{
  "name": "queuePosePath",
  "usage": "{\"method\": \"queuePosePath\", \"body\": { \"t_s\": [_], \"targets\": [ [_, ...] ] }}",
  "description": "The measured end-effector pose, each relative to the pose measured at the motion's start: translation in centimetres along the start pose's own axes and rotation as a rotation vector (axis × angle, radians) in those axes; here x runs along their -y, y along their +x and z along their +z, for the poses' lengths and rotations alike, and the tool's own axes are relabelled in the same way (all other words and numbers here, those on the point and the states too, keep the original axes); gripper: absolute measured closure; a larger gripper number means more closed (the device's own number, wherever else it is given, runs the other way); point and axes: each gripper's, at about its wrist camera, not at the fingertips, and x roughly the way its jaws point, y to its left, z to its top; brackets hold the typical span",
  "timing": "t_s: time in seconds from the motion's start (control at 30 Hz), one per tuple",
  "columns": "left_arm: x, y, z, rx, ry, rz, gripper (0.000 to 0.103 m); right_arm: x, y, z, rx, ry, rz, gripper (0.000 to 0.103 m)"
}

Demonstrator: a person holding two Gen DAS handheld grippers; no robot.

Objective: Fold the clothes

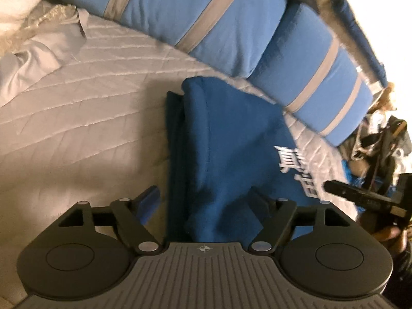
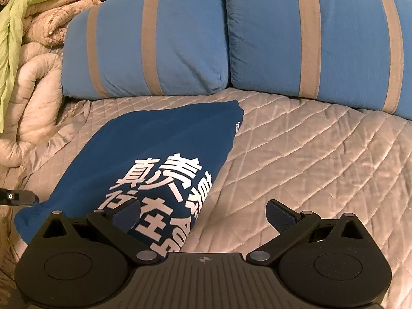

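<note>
A dark blue T-shirt with white printed characters lies folded on the quilted grey bedspread. My left gripper is open just above the shirt's near end, with a raised fold of the cloth between its spread fingers. In the right wrist view the same T-shirt shows its print facing up. My right gripper is open over the shirt's near right edge: its left finger is above the print, its right finger above the bedspread. Each gripper shows at the edge of the other's view.
Two blue pillows with grey stripes lie across the head of the bed, just beyond the shirt. A rolled beige quilt and green cloth are piled at the left. Clutter and cables sit off the bed's right side.
</note>
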Motion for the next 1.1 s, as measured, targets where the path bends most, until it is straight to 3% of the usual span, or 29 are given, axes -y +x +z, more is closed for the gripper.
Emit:
{"method": "queuePosePath", "body": {
  "t_s": [0.13, 0.27, 0.53, 0.63, 0.7, 0.77, 0.93, 1.1],
  "targets": [
    [-1.1, 2.2, 0.0, -0.101, 0.000, 0.034, 0.028, 0.2, 0.2, 0.4, 0.000, 0.014, 0.003, 0.000],
    [-3.5, 2.8, -0.4, -0.157, -0.087, -0.052, 0.026, 1.0, 0.1, 0.9, -0.001, 0.020, 0.008, 0.000],
    [-5.2, 3.3, -1.1, -0.229, -0.159, -0.193, 0.027, 3.3, 1.0, 2.6, -0.020, 0.105, 0.051, 0.000],
    [-5.9, 3.7, -1.6, -0.241, -0.209, -0.254, 0.036, 3.4, 1.6, 3.2, -0.018, 0.106, 0.054, 0.000],
    [-6.4, 4.1, -2.0, -0.248, -0.243, -0.295, 0.060, 3.4, 2.1, 3.6, -0.016, 0.104, 0.051, 0.000],
    [-7.0, 4.4, -2.4, -0.255, -0.277, -0.336, 0.068, 2.8, 2.8, 3.9, -0.012, 0.090, 0.030, 0.000],
    [-7.4, 4.3, -3.3, -0.227, -0.287, -0.378, 0.071, 1.3, 4.2, 4.7, 0.012, 0.025, -0.044, 0.000],
    [-7.8, 4.0, -3.2, -0.209, -0.299, -0.394, 0.071, 0.6, 5.7, 5.5, 0.013, 0.000, -0.051, 0.000]
  ]
}}
